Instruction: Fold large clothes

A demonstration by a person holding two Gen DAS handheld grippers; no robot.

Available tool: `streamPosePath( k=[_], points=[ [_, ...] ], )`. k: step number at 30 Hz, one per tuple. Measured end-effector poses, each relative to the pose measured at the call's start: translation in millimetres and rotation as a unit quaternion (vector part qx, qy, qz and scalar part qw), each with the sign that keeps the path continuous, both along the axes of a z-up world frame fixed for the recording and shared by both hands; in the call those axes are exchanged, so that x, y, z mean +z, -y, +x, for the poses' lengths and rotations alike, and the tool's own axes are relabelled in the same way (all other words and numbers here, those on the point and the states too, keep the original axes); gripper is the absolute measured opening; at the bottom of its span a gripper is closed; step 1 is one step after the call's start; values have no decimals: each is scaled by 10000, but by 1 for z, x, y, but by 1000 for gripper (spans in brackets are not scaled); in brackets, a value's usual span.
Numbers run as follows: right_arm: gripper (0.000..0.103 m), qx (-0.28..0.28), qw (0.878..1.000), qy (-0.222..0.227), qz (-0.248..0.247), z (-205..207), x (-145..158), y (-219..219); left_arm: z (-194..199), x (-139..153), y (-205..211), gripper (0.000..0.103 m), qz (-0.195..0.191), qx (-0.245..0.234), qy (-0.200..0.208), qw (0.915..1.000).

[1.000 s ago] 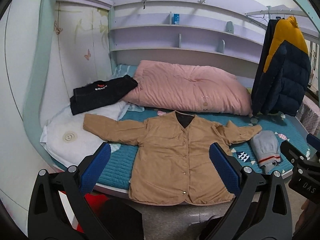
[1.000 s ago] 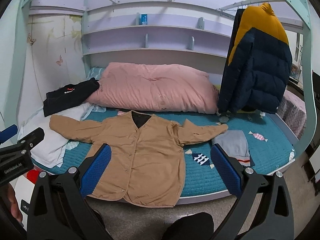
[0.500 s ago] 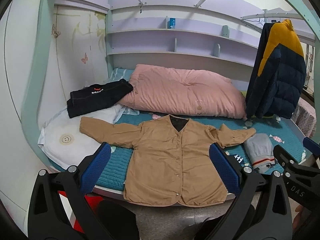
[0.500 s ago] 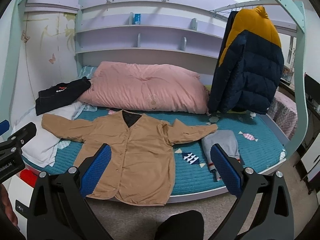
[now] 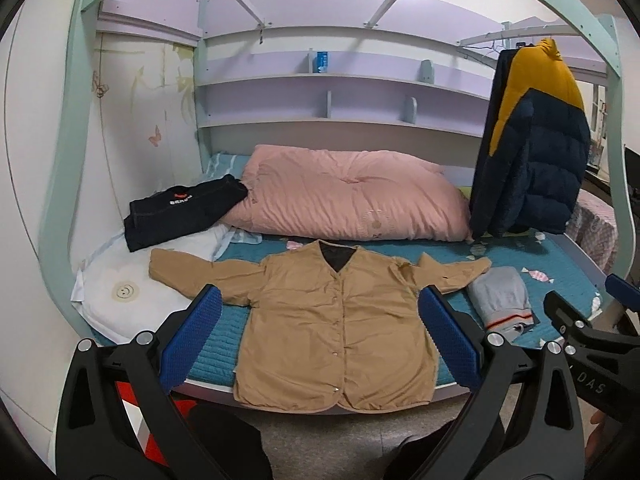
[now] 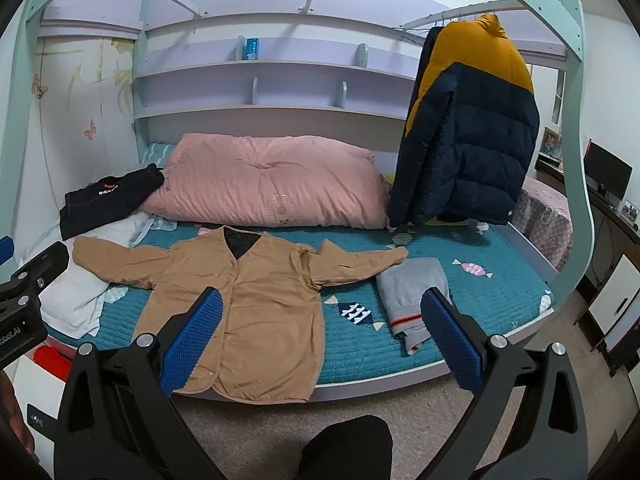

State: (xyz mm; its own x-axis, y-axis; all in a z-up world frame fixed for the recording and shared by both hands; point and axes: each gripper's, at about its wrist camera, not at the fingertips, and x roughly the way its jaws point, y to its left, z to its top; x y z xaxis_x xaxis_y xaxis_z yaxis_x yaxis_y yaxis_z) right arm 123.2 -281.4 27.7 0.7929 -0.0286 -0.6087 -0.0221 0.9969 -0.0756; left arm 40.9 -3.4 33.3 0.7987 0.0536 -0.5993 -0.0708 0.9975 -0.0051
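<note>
A tan button-up jacket lies flat and face up on the teal bed cover, both sleeves spread out, its hem hanging over the front edge. My left gripper is open, held back from the bed in front of the jacket's body. My right gripper is also open, off the bed edge to the right of the jacket's hem. Neither touches the cloth. The right gripper's body shows at the right edge of the left wrist view.
A pink quilt lies at the back. Black folded clothes rest on a white pillow at left. A grey folded garment lies by the right sleeve. A navy and yellow puffer coat hangs at right. Bed posts frame both sides.
Both grippers have drawn back and risen a little from the bed, so the jacket looks smaller and lower in both views. The jacket has not moved and both grippers stay open.
</note>
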Motion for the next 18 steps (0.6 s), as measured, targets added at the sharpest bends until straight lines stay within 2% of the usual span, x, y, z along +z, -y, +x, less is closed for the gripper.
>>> streamPosePath(
  k=[18],
  points=[
    [96,-28,10000,37,71,-9,3,7,-7,5,14,99,64,-31,-20,10000]
  ],
)
